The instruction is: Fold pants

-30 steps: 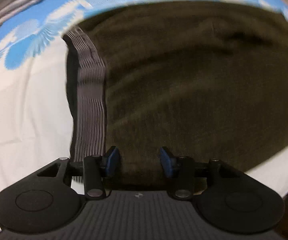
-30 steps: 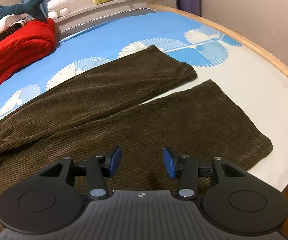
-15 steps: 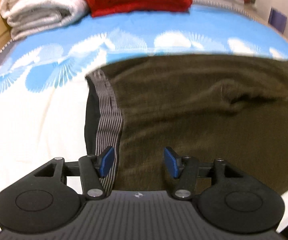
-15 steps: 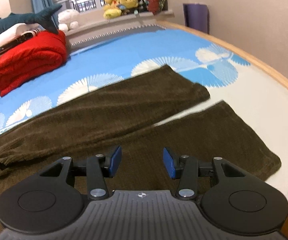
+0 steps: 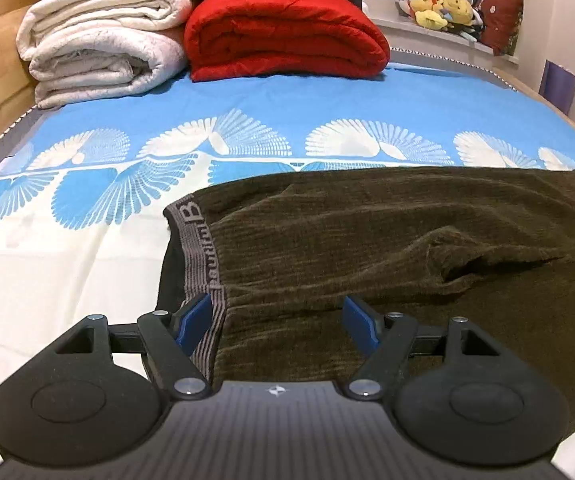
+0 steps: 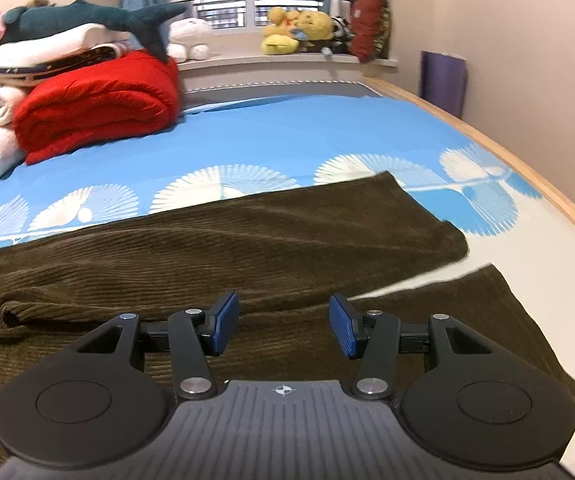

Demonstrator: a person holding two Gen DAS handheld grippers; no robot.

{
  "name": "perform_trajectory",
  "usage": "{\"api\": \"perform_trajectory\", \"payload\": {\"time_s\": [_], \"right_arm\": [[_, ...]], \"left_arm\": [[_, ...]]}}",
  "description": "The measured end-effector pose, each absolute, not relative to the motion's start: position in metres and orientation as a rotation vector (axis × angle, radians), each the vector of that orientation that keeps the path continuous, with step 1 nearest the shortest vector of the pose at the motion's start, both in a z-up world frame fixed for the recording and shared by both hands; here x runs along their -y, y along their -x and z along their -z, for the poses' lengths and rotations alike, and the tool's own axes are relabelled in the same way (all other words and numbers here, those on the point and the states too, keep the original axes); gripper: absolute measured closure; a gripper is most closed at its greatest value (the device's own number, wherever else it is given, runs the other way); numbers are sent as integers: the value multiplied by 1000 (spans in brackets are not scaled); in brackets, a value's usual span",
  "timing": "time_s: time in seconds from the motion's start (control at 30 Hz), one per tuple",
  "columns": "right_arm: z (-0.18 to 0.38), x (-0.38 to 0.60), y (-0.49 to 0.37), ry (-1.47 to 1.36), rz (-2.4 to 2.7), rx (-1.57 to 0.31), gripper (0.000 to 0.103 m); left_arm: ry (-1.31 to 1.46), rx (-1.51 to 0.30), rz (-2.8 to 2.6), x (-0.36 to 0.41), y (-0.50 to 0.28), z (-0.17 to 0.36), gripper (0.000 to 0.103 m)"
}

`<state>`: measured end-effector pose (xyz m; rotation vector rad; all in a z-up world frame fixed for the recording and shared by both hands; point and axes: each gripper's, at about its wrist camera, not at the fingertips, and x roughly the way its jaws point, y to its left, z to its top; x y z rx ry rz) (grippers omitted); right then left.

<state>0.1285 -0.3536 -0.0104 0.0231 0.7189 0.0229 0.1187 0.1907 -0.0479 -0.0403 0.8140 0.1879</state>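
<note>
Dark brown corduroy pants lie spread flat on the bed, with a grey lettered waistband at the left end. My left gripper is open and empty, above the waist end near the waistband. In the right wrist view the two legs lie side by side, the far leg's hem toward the right. My right gripper is open and empty above the near leg.
The bed has a blue and white fan-print sheet. A red folded blanket and white folded quilts sit at the far side. Plush toys line the windowsill. The wooden bed edge runs along the right.
Both grippers have risen and tilted up from the pants, so more of the bed and the room shows. Both stay open and empty.
</note>
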Motion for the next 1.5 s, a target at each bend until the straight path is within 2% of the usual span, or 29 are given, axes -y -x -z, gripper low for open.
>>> {"api": "perform_trajectory", "payload": {"time_s": [0.03, 0.13, 0.2, 0.3, 0.4, 0.5, 0.6, 0.63, 0.67, 0.87, 1.03, 1.13, 1.17, 1.2, 1.27, 1.4, 1.5], "right_arm": [[10, 351, -130, -20, -32, -720, 51], [10, 344, -134, -15, -54, -726, 51], [10, 342, -137, -25, -58, -732, 51], [9, 340, -142, -48, -66, -742, 52], [9, 338, -145, -58, -90, -737, 53], [6, 336, -146, -72, -110, -724, 62], [1, 335, -146, -105, -119, -696, 84], [0, 335, -146, -122, -124, -689, 96], [-1, 335, -147, -135, -127, -684, 100], [-2, 333, -152, -159, -145, -682, 102], [1, 331, -156, -142, -176, -700, 101], [6, 331, -161, -121, -192, -739, 100], [10, 329, -163, -101, -199, -767, 100], [16, 327, -166, -80, -204, -803, 100], [35, 322, -174, -19, -202, -944, 100], [73, 321, -182, 22, -201, -1196, 100], [79, 321, -182, 33, -201, -1228, 100]], "left_arm": [[42, -812, -185, -190, -122, 48, 29], [50, -810, -184, -191, -128, 46, 48], [68, -826, -180, -191, -133, 46, 74], [72, -822, -188, -189, -138, 45, 84], [82, -785, -191, -190, -140, 40, 84], [136, -787, -192, -198, -144, 38, 84], [175, -807, -218, -209, -160, 36, 84], [184, -805, -222, -212, -166, 35, 84], [188, -801, -225, -216, -175, 33, 84], [177, -730, -182, -232, -230, 35, 84], [128, -713, -150, -233, -263, 77, 84], [77, -740, -160, -234, -282, 96, 80], [63, -728, -170, -236, -288, 98, 70], [59, -710, -182, -238, -295, 98, 56], [66, -693, -196, -246, -306, 101, 40], [75, -746, -185, -261, -330, 117, 29], [90, -786, -155, -271, -342, 126, 25]]}}
